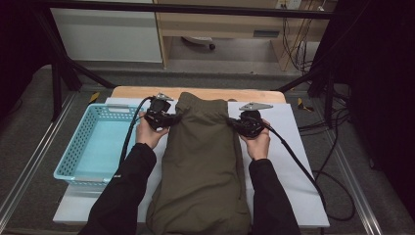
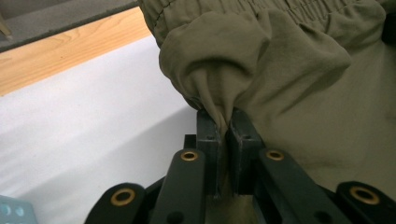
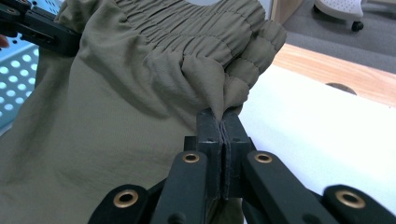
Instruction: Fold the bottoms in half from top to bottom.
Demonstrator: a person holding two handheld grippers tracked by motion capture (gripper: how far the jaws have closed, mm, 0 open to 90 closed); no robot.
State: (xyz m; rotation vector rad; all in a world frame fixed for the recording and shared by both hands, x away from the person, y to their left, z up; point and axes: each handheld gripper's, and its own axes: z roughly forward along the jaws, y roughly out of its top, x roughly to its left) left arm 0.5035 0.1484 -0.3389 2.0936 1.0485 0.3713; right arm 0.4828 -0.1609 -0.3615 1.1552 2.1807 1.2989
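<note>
Olive trousers (image 1: pixel 203 161) lie lengthwise on a white sheet (image 1: pixel 288 147) over the table, waistband at the far end, with the left gripper (image 1: pixel 169 119) pinching a fold at the waistband's left edge and the right gripper (image 1: pixel 234 122) pinching its right edge, each pair of jaws clamped tight on cloth. A blue basket (image 1: pixel 78 152) stands just left of the trousers. The lower legs are cut off by the frame's bottom edge, and in both gripper views bunched fabric hides the jaw tips.
</note>
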